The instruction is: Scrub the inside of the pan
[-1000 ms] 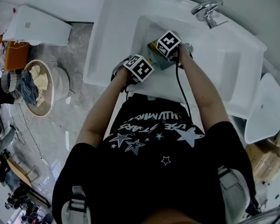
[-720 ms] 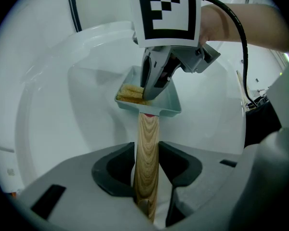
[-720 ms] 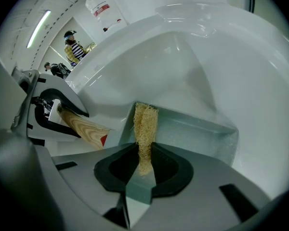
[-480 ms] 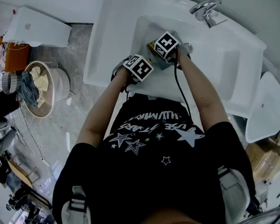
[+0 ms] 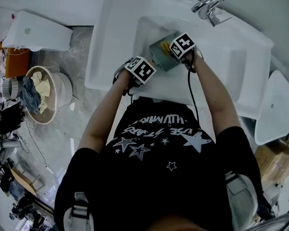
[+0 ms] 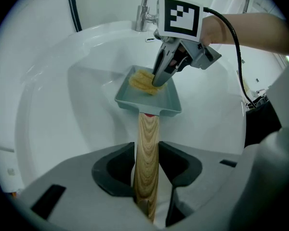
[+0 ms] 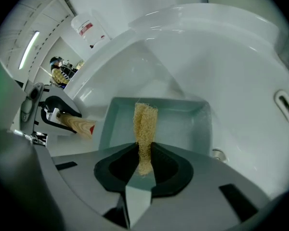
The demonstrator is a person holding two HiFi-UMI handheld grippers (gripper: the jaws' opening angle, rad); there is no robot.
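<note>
Clamping wood-grain handle [image 6: 148, 134], left tongs [image 6: 147, 177]; fibrous loofah [image 7: 145, 121] (right tongs [image 7: 144, 163]), square pan [image 7: 183, 126]

From above the jaws can't be seen — the left gripper [image 5: 141, 70] covers the handle [image 6: 147, 143], the right gripper [image 5: 183, 46] a corner of the pan [image 5: 160, 53]. The scrubber [image 7: 145, 126] loses its near end between the right jaws; the container [image 7: 89, 29] bears a red label too small to read.

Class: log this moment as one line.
left gripper: shut on wooden handle | right gripper: shut on loofah pad, inside pan | pan: in sink
</note>
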